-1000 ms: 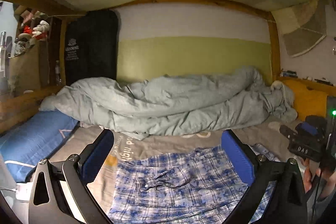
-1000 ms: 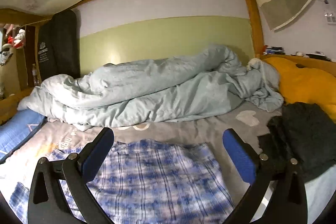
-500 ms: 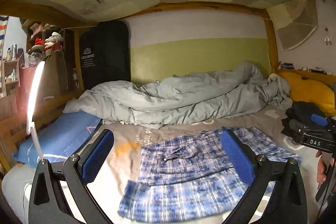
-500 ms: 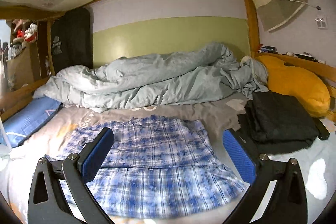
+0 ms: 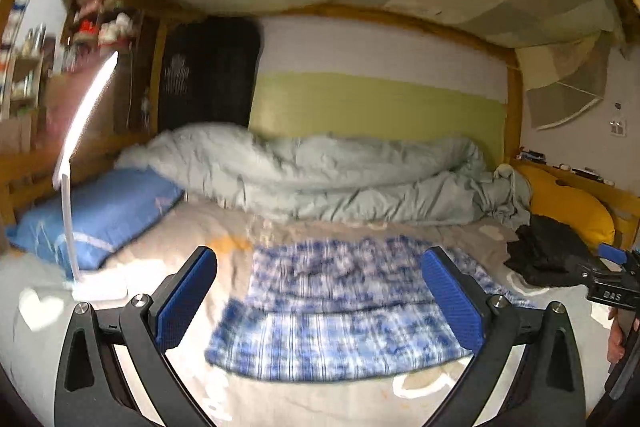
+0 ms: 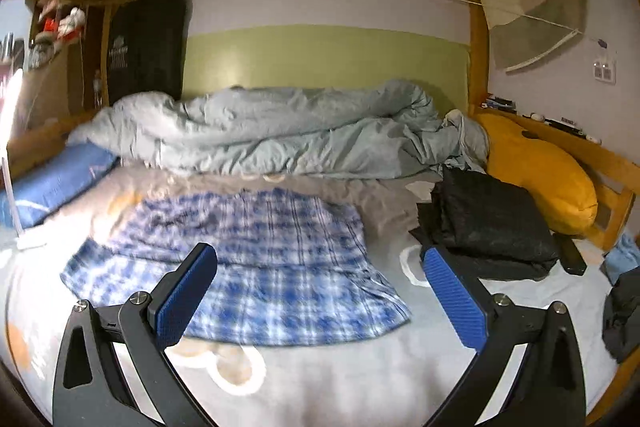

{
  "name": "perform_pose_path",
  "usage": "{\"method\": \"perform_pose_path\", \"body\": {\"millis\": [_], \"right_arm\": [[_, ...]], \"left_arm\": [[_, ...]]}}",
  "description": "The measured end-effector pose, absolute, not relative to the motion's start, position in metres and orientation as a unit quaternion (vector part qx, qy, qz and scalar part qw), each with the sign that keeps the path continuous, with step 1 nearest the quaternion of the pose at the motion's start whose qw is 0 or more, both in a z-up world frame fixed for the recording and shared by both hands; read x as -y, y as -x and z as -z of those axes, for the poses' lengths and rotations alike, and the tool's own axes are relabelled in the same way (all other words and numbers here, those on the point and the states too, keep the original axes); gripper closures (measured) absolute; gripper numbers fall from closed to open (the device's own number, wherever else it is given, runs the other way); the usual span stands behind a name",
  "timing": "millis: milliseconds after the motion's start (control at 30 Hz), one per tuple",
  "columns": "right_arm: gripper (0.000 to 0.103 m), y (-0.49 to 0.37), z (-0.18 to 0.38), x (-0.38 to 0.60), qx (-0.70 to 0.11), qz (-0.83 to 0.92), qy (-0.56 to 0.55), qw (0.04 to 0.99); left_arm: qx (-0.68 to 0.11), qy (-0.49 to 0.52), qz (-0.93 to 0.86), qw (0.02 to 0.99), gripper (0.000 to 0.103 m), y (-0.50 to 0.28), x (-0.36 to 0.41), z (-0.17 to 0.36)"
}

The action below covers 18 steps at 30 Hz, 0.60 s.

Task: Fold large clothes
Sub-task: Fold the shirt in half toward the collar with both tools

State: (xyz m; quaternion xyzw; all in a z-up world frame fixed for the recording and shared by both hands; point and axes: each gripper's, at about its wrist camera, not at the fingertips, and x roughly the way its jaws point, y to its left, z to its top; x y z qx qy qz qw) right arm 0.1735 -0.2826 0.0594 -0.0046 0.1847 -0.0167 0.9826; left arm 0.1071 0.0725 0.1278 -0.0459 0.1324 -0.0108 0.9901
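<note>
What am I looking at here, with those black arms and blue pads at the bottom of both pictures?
Those are no robot arms. A person holds a two-finger tool in each hand, each with a fisheye camera looking along its fingers. One picture comes from the left hand-held gripper, the other from the right hand-held gripper. Both are open and hold nothing. On the bed lies a blue plaid garment, spread out. Behind it is a bunched grey duvet; a blue pillow lies left, folded dark clothes and a yellow cushion right. The left picture is motion-blurred.
</note>
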Motion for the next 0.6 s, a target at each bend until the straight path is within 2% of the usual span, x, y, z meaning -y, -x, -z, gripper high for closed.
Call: {"method": "perform_pose_path", "body": {"millis": [167, 367, 600], "right_arm": [[0.000, -0.174, -0.044, 0.289, -0.203, -0.003, -0.021, 0.979], [0.000, -0.186, -0.007, 0.275, -0.235, 0.001, 0.022, 0.972], [0.000, -0.202, 0.026, 0.263, -0.268, -0.018, 0.031, 0.963]], "left_arm": [[-0.193, 0.085, 0.001, 0.977, 0.000, -0.137, -0.089, -0.090], [-0.223, 0.047, -0.017, 0.974, 0.000, -0.156, -0.079, -0.043], [-0.241, 0.070, -0.008, 0.968, 0.000, -0.171, -0.086, -0.028]]}}
